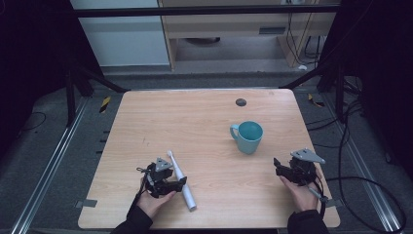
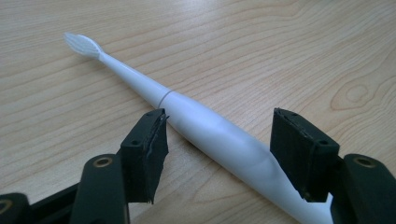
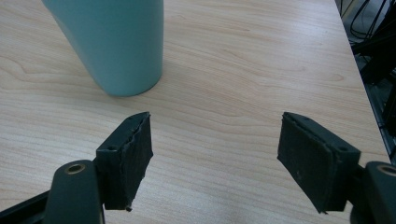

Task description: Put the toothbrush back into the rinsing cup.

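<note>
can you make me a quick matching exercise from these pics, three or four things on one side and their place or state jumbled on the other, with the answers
Things:
1. toothbrush
2. mug
3. left gripper
4. right gripper

States:
A. open, bare wood between its jaws
B. lying flat on the table
C. standing upright, teal
D. open, jaws either side of a white handle

Pairs: 1-B, 2-C, 3-D, 4-A

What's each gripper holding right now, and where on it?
Nothing. Left gripper is open astride the toothbrush handle; right gripper is open, empty, near the mug.
</note>
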### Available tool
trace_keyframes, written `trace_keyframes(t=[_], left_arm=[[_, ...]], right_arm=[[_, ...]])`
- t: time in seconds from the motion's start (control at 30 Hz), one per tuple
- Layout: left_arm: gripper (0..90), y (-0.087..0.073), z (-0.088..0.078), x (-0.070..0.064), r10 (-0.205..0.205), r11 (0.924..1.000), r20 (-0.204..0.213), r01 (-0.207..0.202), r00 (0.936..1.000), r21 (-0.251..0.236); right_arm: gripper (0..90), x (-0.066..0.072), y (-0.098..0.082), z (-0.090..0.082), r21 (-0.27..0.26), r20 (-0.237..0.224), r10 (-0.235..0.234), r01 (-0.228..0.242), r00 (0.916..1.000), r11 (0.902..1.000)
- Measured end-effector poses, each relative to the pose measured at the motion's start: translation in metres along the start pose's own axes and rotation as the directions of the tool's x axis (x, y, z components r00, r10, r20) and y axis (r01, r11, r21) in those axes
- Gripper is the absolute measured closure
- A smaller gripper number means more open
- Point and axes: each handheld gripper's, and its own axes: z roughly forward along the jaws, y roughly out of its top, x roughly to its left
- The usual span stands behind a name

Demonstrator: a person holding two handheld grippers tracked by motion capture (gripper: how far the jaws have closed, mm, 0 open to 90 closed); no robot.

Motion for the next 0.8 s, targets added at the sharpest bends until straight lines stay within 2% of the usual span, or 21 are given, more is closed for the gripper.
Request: trace_keyframes(t=[0.33, 0.8], left_arm=[[38.9, -0.0003, 0.0054, 0.0015, -0.013, 0.9996, 0.022, 0.013, 0.9997, 0.027], [45.4, -0.001, 0.0082, 0.0022, -0.006, 0.9991, 0.013, 0.005, 0.9999, 0.042]], right_arm=[[26.3, 0.0004, -0.0003, 0.001, 0.012, -0.003, -0.006, 0.006, 1.0, 0.9999], [26.8, 0.0003, -0.0002, 0.0009, 0.014, -0.006, -0.002, 0.002, 1.0, 0.9999]])
